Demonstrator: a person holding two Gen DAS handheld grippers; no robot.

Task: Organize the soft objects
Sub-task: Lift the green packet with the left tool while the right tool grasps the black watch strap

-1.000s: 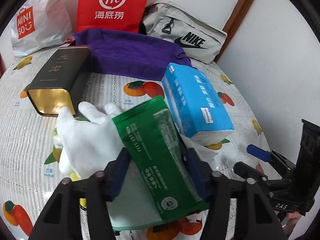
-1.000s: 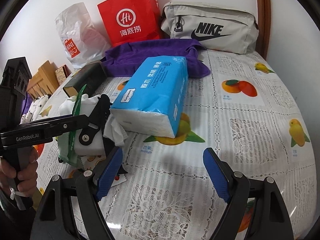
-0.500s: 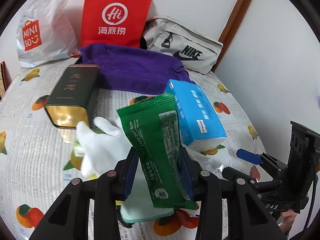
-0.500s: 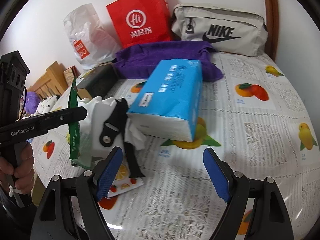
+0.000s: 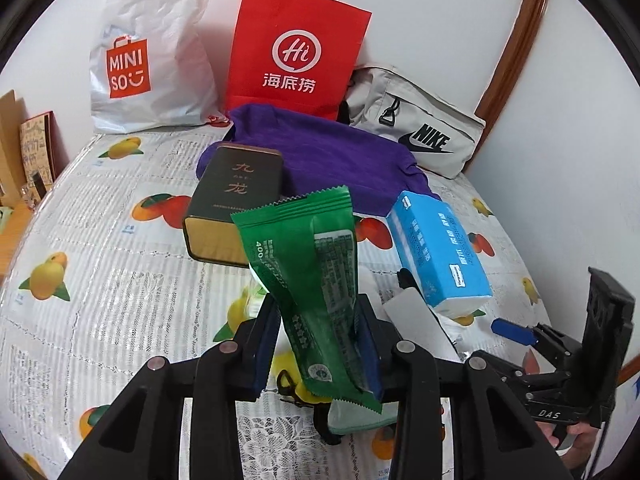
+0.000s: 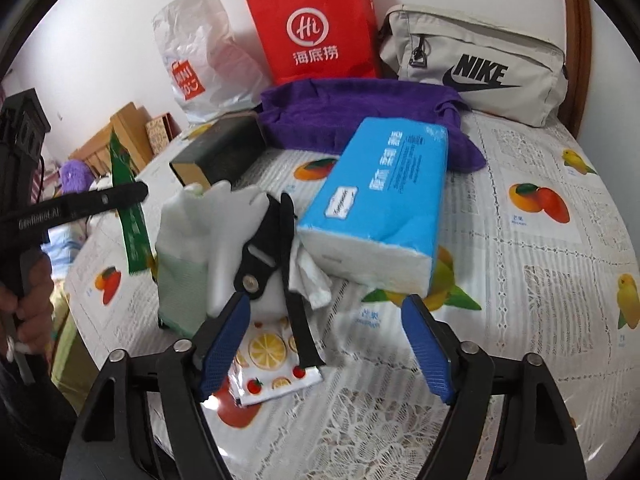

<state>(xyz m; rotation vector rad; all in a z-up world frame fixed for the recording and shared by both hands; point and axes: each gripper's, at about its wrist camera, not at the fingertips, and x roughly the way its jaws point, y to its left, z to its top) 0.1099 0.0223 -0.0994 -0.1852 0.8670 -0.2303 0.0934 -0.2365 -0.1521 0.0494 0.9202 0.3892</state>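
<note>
One green wet-wipe pack pinched upright between the closed fingers of the left gripper, lifted above the fruit-print tablecloth, right gripper low at near right, jaws wide apart and empty, blue tissue pack just beyond it, white glove left of that.

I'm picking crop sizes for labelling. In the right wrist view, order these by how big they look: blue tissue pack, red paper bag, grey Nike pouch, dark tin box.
1. Blue tissue pack, though it is nearest.
2-3. Grey Nike pouch and red paper bag: too alike to rank.
4. Dark tin box.
</note>
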